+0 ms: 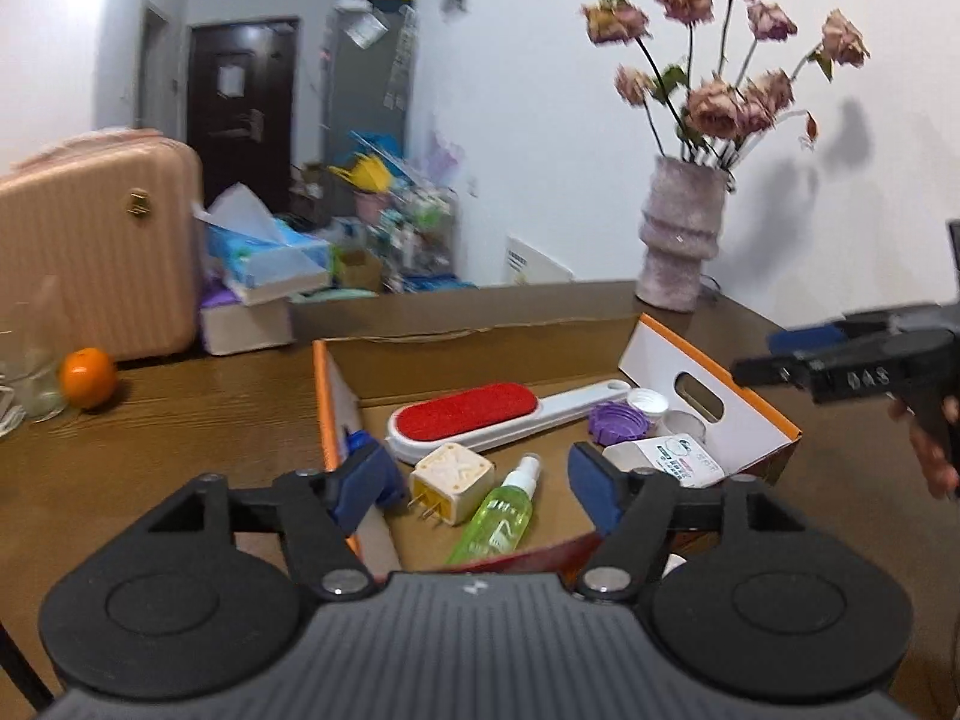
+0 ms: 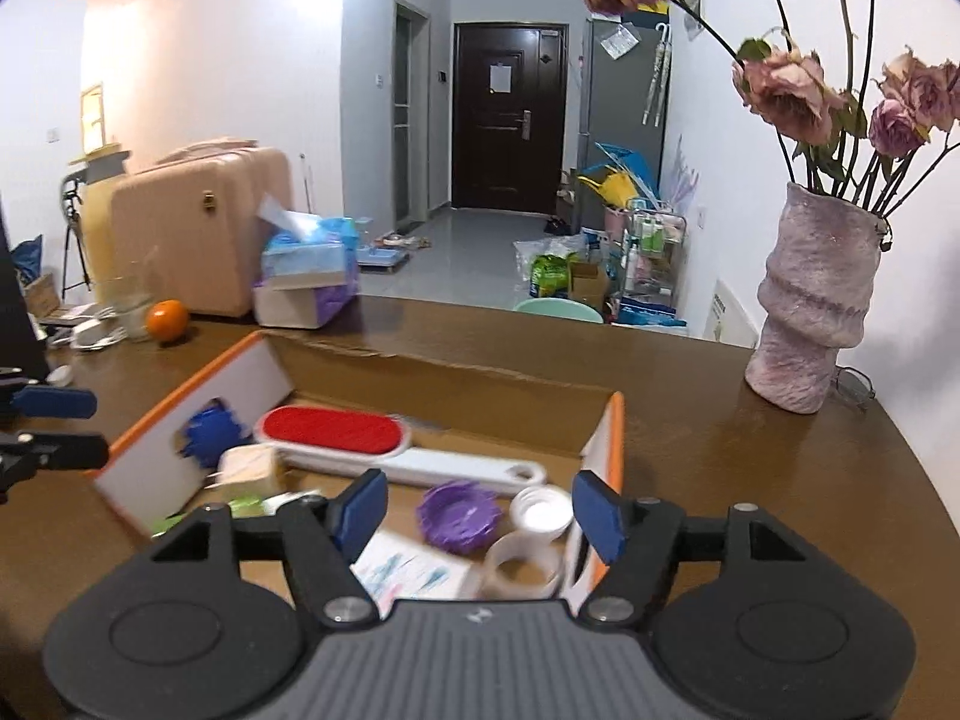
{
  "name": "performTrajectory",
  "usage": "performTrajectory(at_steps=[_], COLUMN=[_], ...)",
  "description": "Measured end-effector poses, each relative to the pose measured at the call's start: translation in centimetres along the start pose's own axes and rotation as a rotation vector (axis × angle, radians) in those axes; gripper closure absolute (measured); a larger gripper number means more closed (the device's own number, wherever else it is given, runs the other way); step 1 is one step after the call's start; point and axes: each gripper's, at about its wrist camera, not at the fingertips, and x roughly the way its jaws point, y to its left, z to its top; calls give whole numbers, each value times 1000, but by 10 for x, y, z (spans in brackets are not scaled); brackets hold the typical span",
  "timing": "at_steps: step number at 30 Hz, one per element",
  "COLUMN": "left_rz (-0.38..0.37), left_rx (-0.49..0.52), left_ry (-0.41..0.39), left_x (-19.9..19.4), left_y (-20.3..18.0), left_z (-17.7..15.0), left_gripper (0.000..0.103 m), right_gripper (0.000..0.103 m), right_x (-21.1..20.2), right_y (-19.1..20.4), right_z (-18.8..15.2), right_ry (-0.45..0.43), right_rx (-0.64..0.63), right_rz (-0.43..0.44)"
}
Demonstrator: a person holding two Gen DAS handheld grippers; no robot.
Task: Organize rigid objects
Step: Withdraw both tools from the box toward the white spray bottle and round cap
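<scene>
On the table [image 1: 180, 438], near its left edge, an orange [image 1: 88, 376] sits beside a clear glass [image 1: 27, 384], with a pink suitcase [image 1: 96, 258] behind them along the far edge. Next come a tissue pack [image 1: 270, 252] stacked on a white package [image 1: 246, 324].

A cardboard box [image 1: 480, 354] with orange-trimmed white ends lies open mid-table, and the rigid things are all inside it. By its left wall sit a cream plug cube [image 1: 451, 483] and a green spray bottle [image 1: 498, 513], the bottle lying on its side just right of the cube. A lint brush [image 1: 474, 417] with a red pad runs across the back of the box floor, its white handle pointing right. Right of that lie a purple lid [image 1: 618, 423], a white cap [image 1: 648, 402], a roll of tape [image 2: 521, 567] and a small printed carton [image 1: 678, 459] toward the near right corner. Something blue [image 2: 210, 429] shows at the left wall's cut-out in the right wrist view; it is too blurred to name.

The left gripper [image 1: 480, 480] hangs over the box's near left part, jaws spread wide and holding nothing. The right gripper [image 2: 477, 513] hangs over the near right corner, likewise spread and empty.

A pink vase [image 1: 681, 234] of dried roses [image 1: 720, 42] stands at the table's far right edge.
</scene>
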Motion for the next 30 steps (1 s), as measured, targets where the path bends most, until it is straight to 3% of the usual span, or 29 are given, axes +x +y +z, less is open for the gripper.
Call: performTrajectory(at_steps=[3, 6, 9, 12, 17, 26, 30], left_rz=[26, 34, 93, 139, 145, 164, 170], left_rx=[-23, -51, -75, -61, -37, -54, -38], left_ry=[-42, -84, -195, -250, -313, -293, -257], left_x=[-22, -45, -75, -98, -132, -177, -192], left_y=[-12, -22, -35, -49, -64, -82, -91], left_z=[-16, -34, -56, -73, -95, -131, -155], left_gripper=[25, 23, 7, 6, 0, 0, 0], right_gripper=[30, 24, 23, 19, 15, 9, 6], right_x=[-24, -51, -75, -97, -125, -173, -199], right_y=[17, 35, 52, 65, 87, 129, 143], right_z=[-16, -37, -61, -83, -115, -165, -201], right_ry=[-40, -137, -223, -282, -342, -333, -316], right_rx=[8, 13, 10, 27, 27, 68, 112], right_rz=[24, 1, -20, -18, -31, -75, -39])
